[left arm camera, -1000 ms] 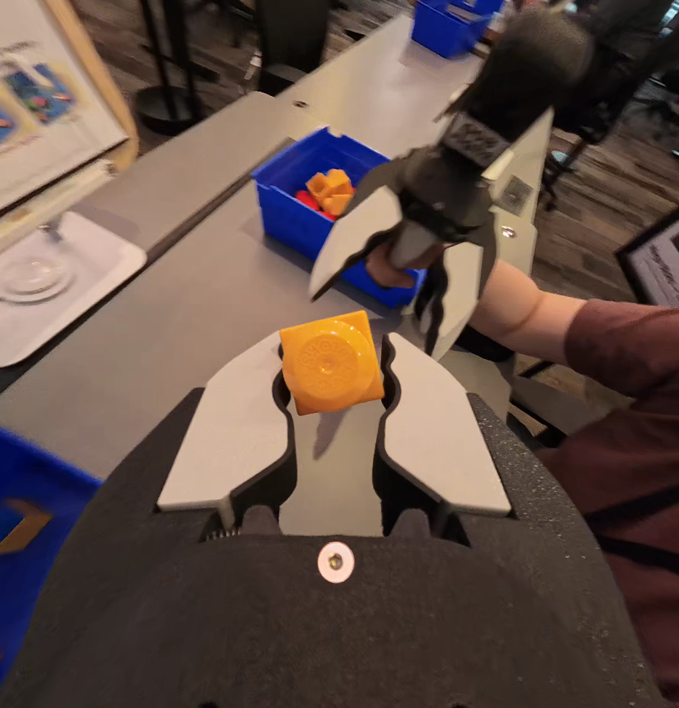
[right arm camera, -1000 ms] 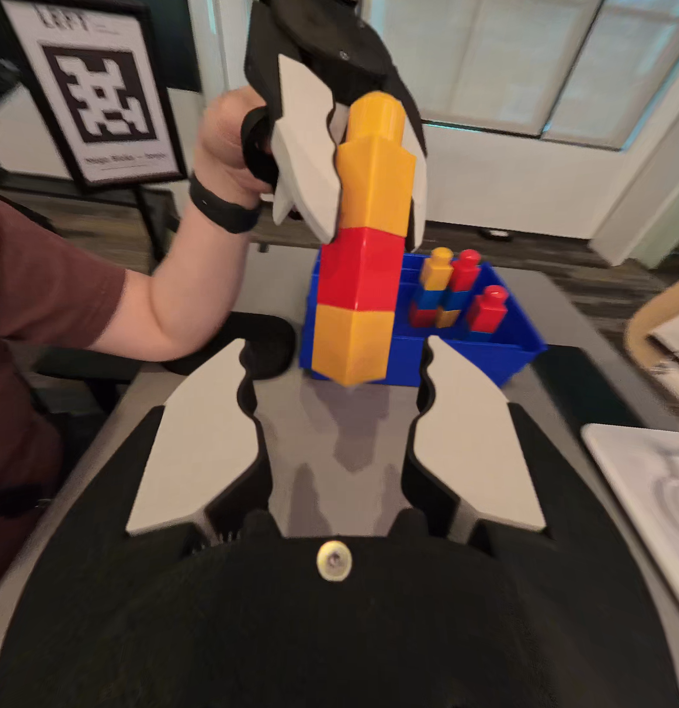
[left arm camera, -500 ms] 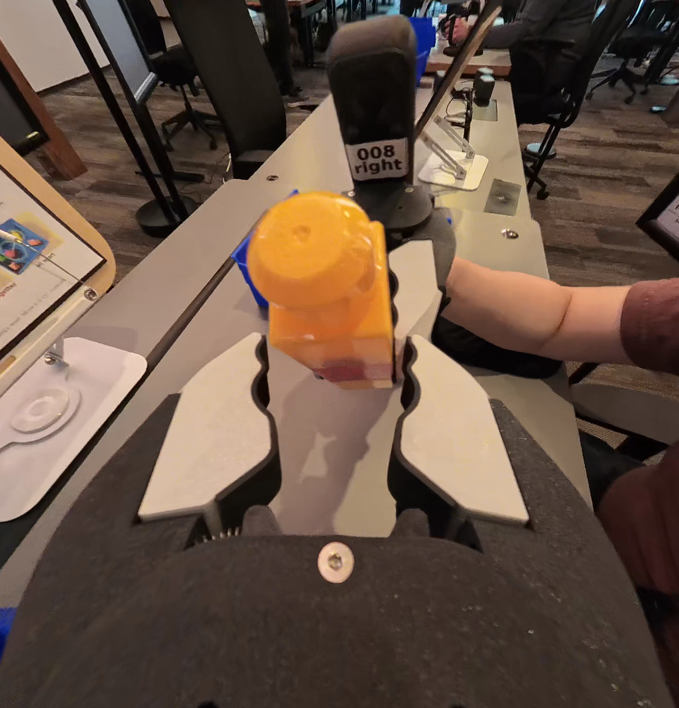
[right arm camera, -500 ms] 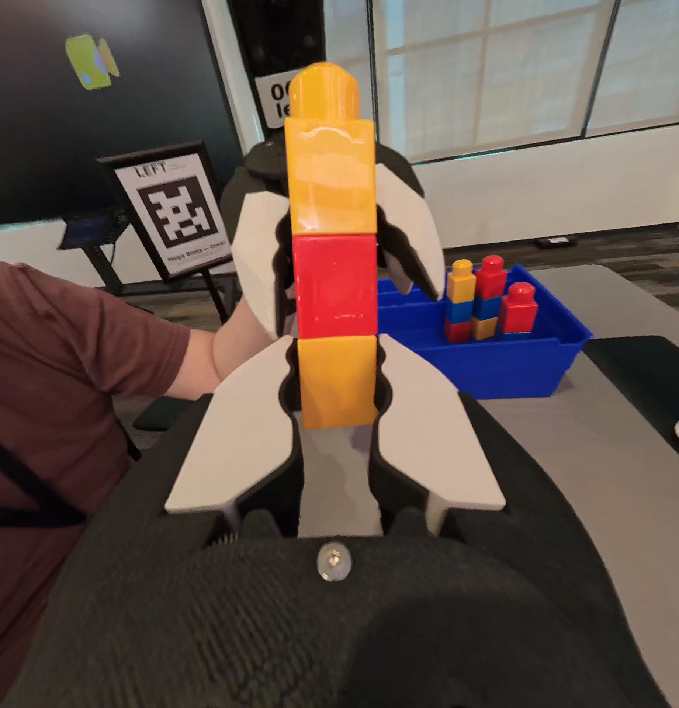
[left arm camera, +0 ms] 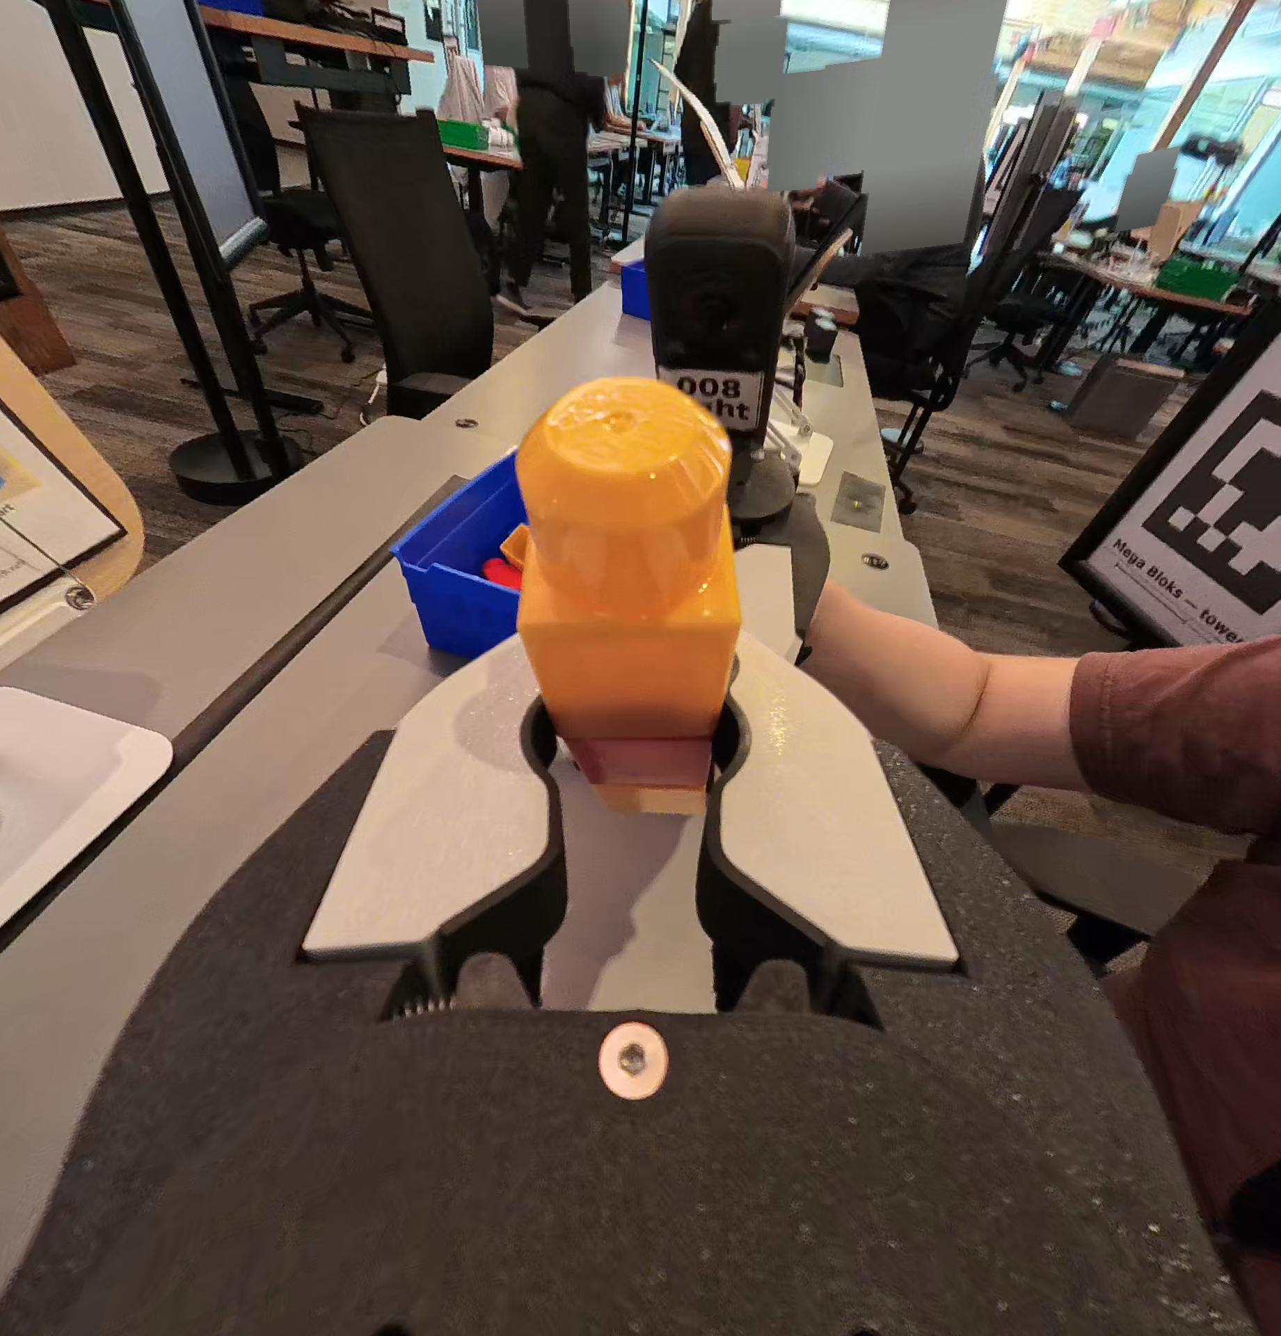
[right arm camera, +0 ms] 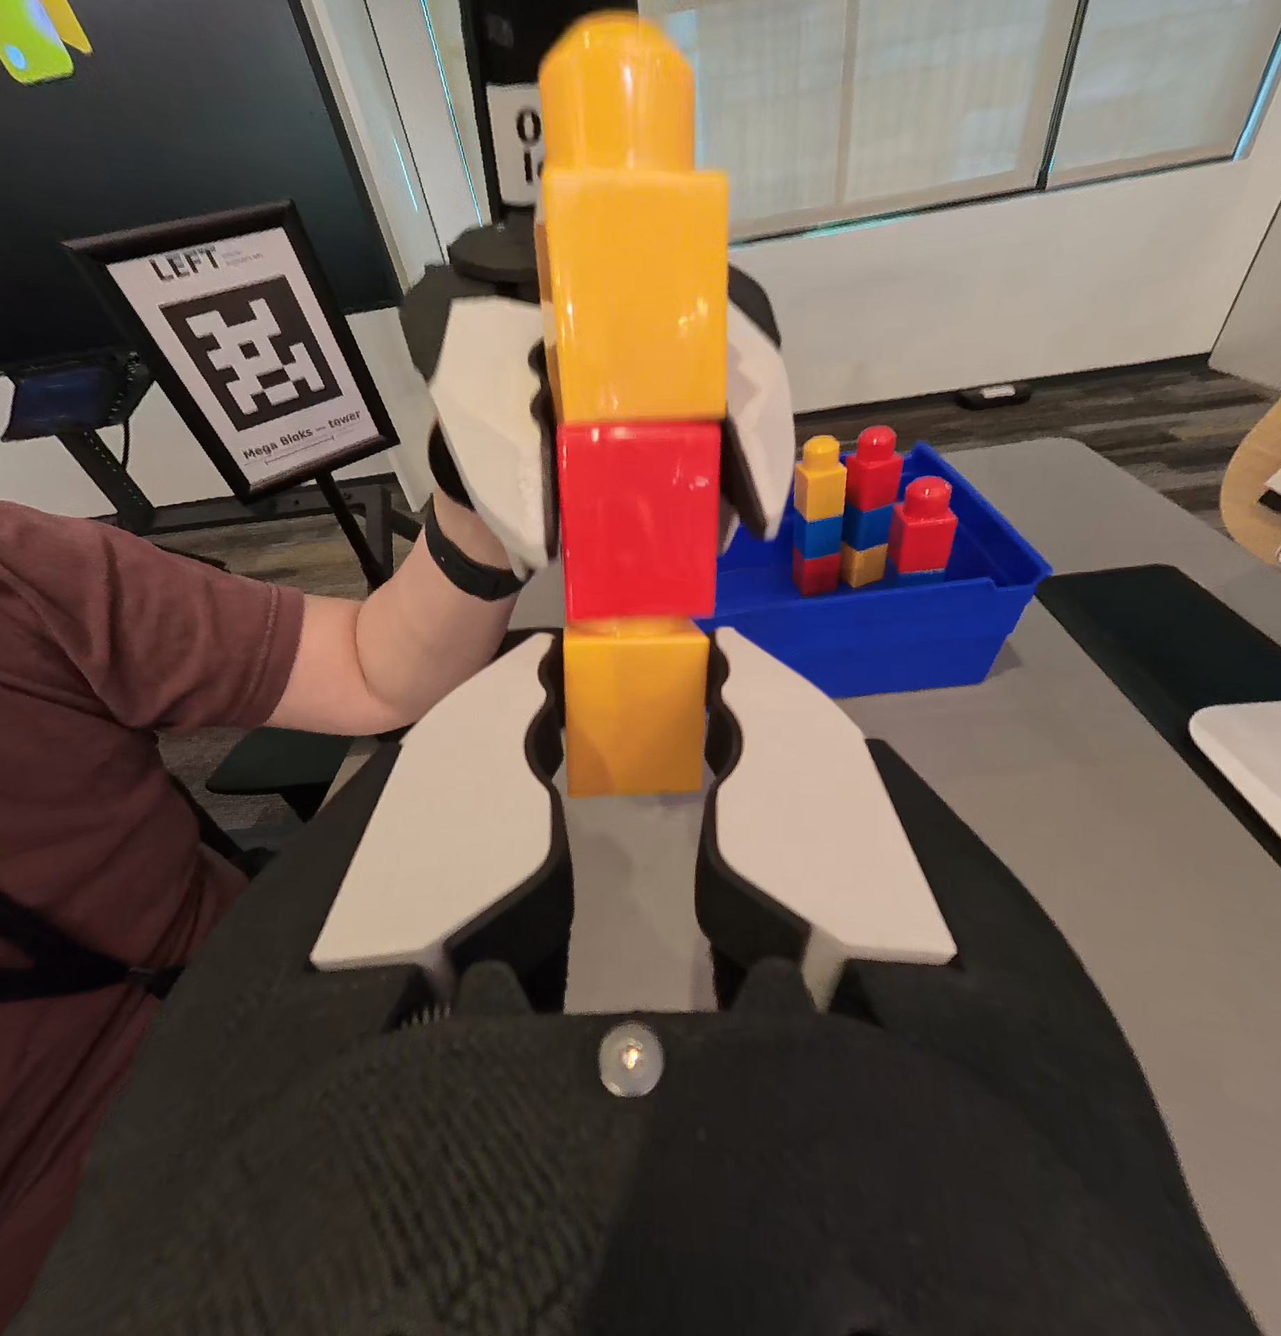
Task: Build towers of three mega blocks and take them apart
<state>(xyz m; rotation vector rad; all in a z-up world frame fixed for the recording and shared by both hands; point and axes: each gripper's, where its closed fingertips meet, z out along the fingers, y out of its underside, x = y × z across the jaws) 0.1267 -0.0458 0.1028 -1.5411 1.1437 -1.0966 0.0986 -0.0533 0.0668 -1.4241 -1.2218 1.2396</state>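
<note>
A three-block tower, yellow on top (right arm camera: 634, 289), red in the middle (right arm camera: 637, 520) and yellow at the bottom (right arm camera: 634, 716), is held in the air between both grippers. My right gripper (right arm camera: 634, 640) is shut on the bottom yellow block. My left gripper (left arm camera: 634, 651) comes from the far side and is shut on the tower's upper part, where the top yellow block (left arm camera: 623, 578) meets the red one (left arm camera: 648, 759). It also shows in the right wrist view (right arm camera: 644, 542). A thin strip of the bottom block's stud shows under the red block.
A blue bin (right arm camera: 876, 651) behind the tower holds three built towers (right arm camera: 868, 506). A second blue bin (left arm camera: 449, 578) with loose red and yellow blocks stands on the grey table (left arm camera: 225, 614). A white tray (left arm camera: 59, 781) lies at the left. Framed signs stand nearby. My hands' fingertips stand some 4 cm from each other.
The right gripper closed on the bottom yellow block. The left gripper opened, slid lower along the tower and closed again on its upper part. Both views tilted up.
</note>
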